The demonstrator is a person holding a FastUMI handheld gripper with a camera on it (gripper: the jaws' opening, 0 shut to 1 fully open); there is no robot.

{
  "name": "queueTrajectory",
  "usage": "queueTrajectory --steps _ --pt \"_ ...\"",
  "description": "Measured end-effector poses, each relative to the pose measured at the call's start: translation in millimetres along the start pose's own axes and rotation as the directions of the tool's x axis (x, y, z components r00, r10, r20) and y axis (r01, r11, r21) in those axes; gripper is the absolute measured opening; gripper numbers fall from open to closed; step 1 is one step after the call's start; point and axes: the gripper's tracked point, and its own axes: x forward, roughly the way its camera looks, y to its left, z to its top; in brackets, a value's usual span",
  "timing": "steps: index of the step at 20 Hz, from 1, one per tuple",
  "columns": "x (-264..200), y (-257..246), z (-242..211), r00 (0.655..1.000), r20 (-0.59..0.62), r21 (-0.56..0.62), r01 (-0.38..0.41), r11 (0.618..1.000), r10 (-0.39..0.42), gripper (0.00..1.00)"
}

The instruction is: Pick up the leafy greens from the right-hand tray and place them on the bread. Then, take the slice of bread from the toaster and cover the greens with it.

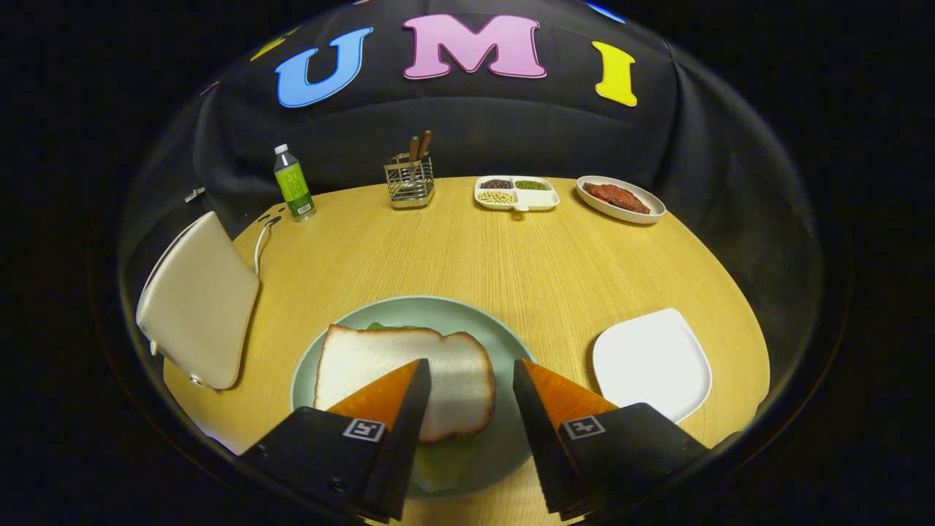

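step: final, bread slice (405, 380) covers greens (438, 464), lower centre | jaws (471, 372): apart, empty | next: likely withdraw

Gripper-mounted fisheye view, looking forward and down along the two fingers.

The camera sits just behind the gripper (471, 380), whose spread-apart fingers frame the near field, close above a pale green plate (504, 343). It faces across the wooden table (511, 256) toward the cloth wall; the far table edge with a divided dish (517, 193) and utensil rack (409, 183) lies well beyond.
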Motion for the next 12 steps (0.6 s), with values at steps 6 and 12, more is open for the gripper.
queueTrajectory --steps 6,12 --pt "-11 -19 20 0.998 0.056 -0.045 0.028 0.999 -0.026 1.00" --pt "-61 -13 93 0.973 0.216 -0.114 -0.053 0.992 0.076 1.00"
